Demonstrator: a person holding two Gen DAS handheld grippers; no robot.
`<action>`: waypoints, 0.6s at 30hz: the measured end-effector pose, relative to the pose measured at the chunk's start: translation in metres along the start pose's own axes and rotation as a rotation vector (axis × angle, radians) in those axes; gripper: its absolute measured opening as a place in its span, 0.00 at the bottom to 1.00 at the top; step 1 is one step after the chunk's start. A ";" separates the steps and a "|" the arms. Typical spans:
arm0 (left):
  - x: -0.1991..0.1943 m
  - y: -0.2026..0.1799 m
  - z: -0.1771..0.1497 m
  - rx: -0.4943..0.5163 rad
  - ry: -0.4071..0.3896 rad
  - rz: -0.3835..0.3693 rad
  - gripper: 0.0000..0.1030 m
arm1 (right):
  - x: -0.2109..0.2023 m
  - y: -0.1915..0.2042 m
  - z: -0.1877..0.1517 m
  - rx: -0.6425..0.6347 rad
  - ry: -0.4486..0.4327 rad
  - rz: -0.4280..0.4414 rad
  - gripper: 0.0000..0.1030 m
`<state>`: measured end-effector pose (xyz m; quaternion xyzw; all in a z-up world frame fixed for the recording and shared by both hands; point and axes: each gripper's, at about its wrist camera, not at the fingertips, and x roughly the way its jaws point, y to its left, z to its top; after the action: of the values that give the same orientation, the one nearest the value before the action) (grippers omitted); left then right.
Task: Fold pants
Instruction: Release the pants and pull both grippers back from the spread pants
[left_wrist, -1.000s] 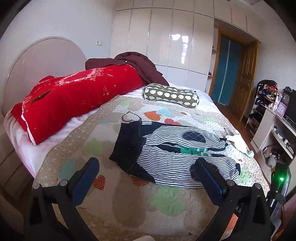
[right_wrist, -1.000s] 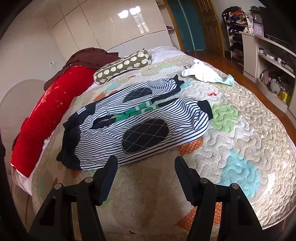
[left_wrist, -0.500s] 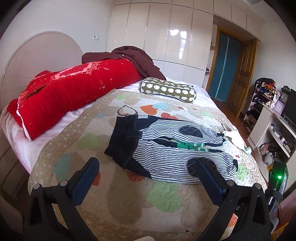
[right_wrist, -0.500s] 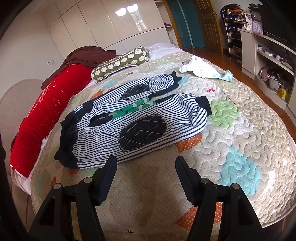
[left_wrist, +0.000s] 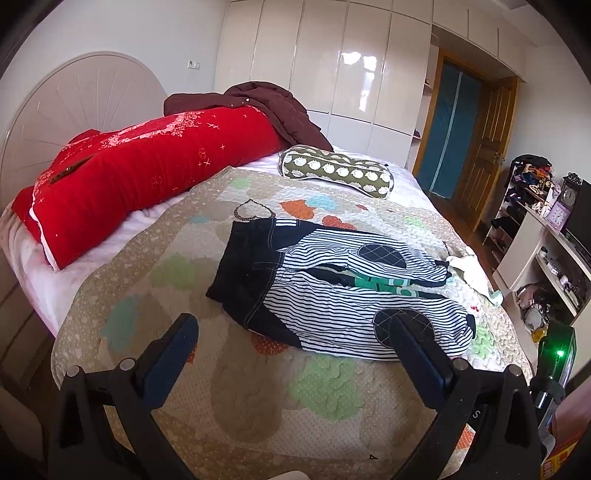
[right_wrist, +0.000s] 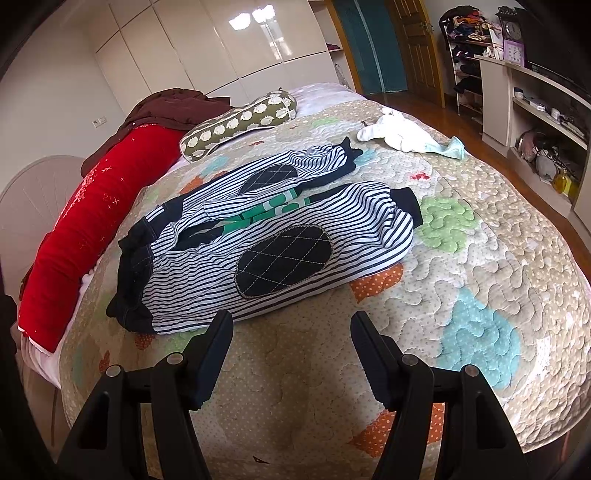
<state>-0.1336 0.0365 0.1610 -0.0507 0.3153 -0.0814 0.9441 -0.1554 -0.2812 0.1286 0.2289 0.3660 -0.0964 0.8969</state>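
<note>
On the quilted bedspread (right_wrist: 461, 258), pretty much mid-bed, sits the pair of striped pants (right_wrist: 280, 229), spread flat with both legs pointing toward the foot end. Navy and white stripes, dark waistband, a quilted dark knee patch (right_wrist: 282, 260) on each leg, and a strip of green showing between the legs. Nothing's folded yet, just a bit rumpled around the waist.

Both tools hang above the near edge of the bed, short of the fabric. Left tool (left_wrist: 293, 345) has its jaws spread wide with nothing in them; from that view its right finger overlaps the near leg's knee patch, but it's just in front of it, not touching. Right tool (right_wrist: 291, 336) is also released, jaws apart over bare quilt just shy of the near leg, holding nothing.

Further out: a small white and mint garment (right_wrist: 406, 134) lies near the foot of the bed, well apart from the pants. A green bolster with white dots (left_wrist: 336, 175) sits beyond them, and a long red pillow (left_wrist: 147, 173) runs along the headboard (left_wrist: 74, 99) with a maroon garment (left_wrist: 273, 107) dumped on its end.
</note>
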 end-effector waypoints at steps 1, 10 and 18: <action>0.001 0.000 -0.001 0.000 0.001 0.000 1.00 | 0.000 0.000 0.000 0.000 0.001 0.000 0.69; 0.012 -0.002 -0.006 0.003 0.039 -0.008 1.00 | 0.005 -0.001 -0.001 -0.002 0.011 -0.005 0.69; 0.039 0.001 -0.013 -0.013 0.110 -0.008 1.00 | 0.020 -0.006 -0.004 0.005 0.041 -0.023 0.70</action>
<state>-0.1104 0.0295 0.1275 -0.0534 0.3670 -0.0858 0.9247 -0.1455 -0.2850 0.1098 0.2290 0.3868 -0.1028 0.8874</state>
